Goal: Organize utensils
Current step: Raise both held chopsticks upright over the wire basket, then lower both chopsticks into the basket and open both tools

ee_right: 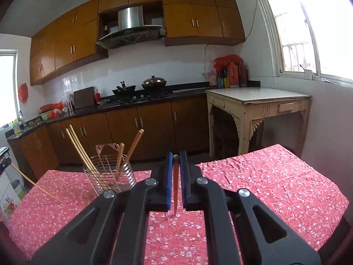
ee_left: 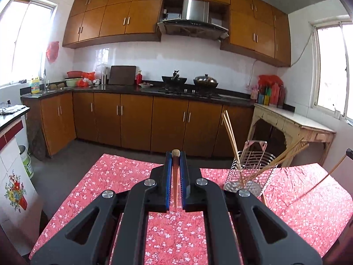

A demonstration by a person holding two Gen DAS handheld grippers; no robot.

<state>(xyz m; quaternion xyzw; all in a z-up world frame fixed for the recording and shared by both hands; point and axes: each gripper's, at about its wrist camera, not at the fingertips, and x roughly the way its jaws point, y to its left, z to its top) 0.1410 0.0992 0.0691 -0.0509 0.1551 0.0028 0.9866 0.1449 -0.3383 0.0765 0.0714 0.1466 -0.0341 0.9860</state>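
My left gripper is shut on a wooden chopstick that points forward along its fingers, above the red floral tablecloth. My right gripper is shut on another chopstick in the same way. A wire utensil holder stands on the table right of the left gripper, with several chopsticks leaning in it. In the right wrist view the holder is left of the right gripper. The chopstick held by the other gripper shows at each view's edge.
The table's far edge drops to a grey floor. Brown kitchen cabinets and a counter with a stove stand beyond. A cream side table stands by the right wall under a window.
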